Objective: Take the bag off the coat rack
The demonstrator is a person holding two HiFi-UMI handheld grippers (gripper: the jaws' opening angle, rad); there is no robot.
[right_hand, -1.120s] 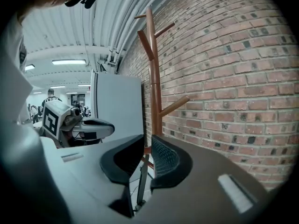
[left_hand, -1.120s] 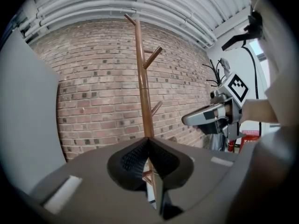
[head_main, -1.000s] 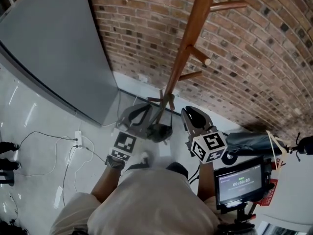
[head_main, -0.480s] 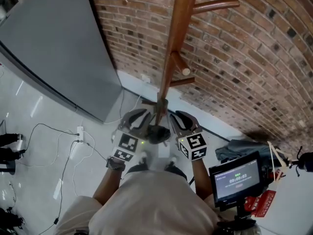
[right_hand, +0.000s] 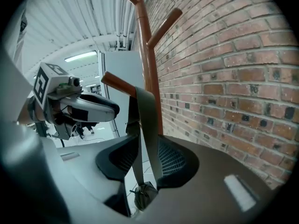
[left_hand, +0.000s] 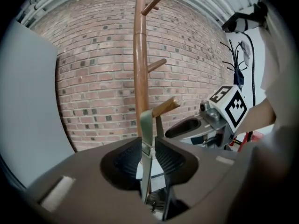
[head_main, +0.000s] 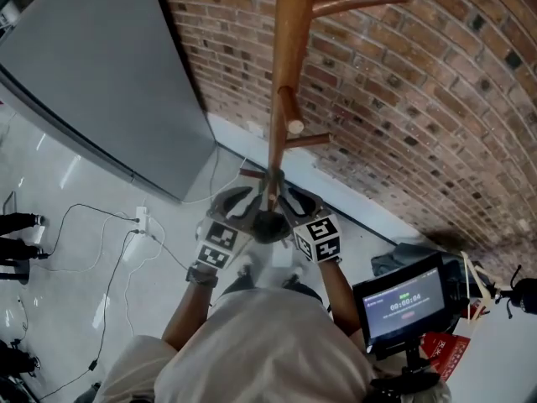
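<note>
L gripper (head_main: 239, 208) & R gripper (head_main: 294, 206) now closer together at coat rack (head_main: 285, 82), jaws just spread, bag strap (left_hand: 146, 139) loose between.

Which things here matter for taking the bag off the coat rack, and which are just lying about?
For the job: coat rack, peg, bag, bag strap.
Lying about: corded power strip, screen, dark cloth heap.
</note>
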